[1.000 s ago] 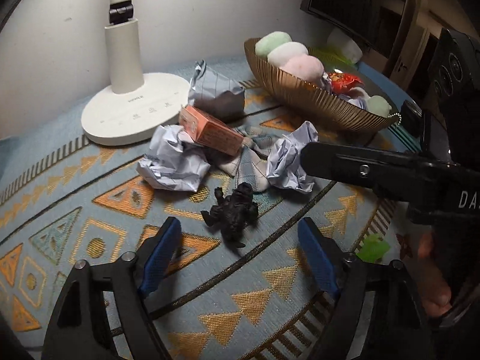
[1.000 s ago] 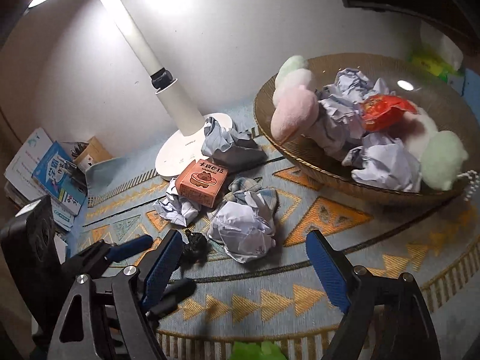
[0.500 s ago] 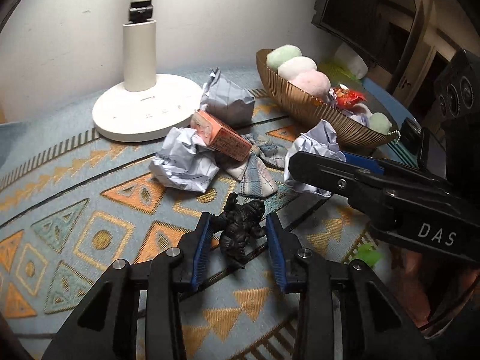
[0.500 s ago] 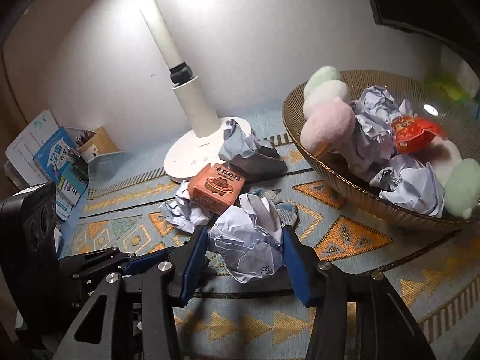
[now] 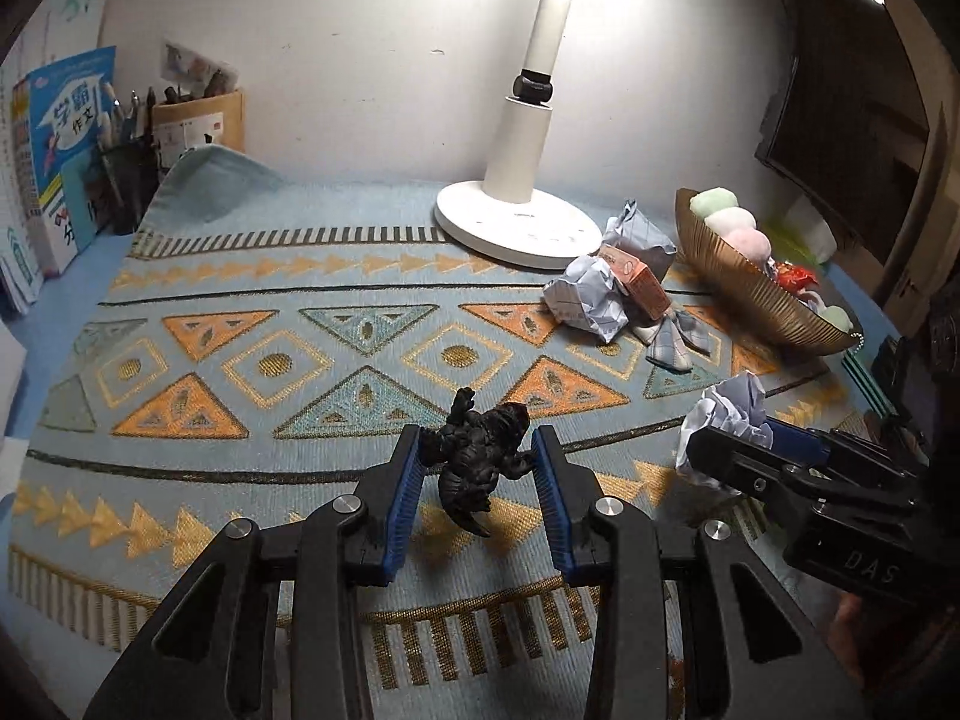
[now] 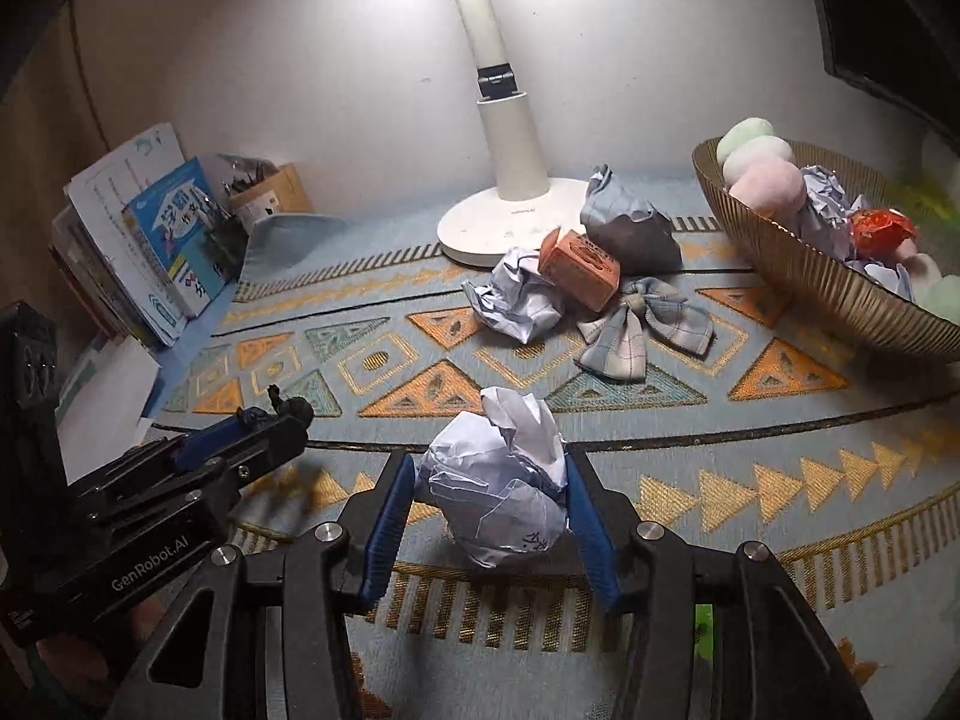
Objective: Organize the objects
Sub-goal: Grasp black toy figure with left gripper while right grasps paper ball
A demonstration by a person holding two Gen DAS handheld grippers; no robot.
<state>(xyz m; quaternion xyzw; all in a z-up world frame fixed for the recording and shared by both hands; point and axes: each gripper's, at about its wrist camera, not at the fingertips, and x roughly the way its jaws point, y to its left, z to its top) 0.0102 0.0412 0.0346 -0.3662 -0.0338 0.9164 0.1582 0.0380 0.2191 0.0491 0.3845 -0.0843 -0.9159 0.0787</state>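
Both our grippers hold something above the patterned cloth (image 5: pixel 360 330).
Our left gripper (image 5: pixel 474 468) has its jaws clamped on the black figurine (image 5: pixel 480 450); our right gripper (image 6: pixel 489 504) has its jaws clamped on the crumpled paper ball (image 6: pixel 498 492).

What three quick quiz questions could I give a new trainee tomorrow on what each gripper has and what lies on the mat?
1. True or false: the left gripper is shut on the black dinosaur figure.
2. What does the right gripper hold? A) orange box B) crumpled paper ball C) plaid bow
3. Fill in: the orange box leans on a crumpled paper next to the white ____.

Key
1. True.
2. B, the crumpled paper ball.
3. Lamp base.
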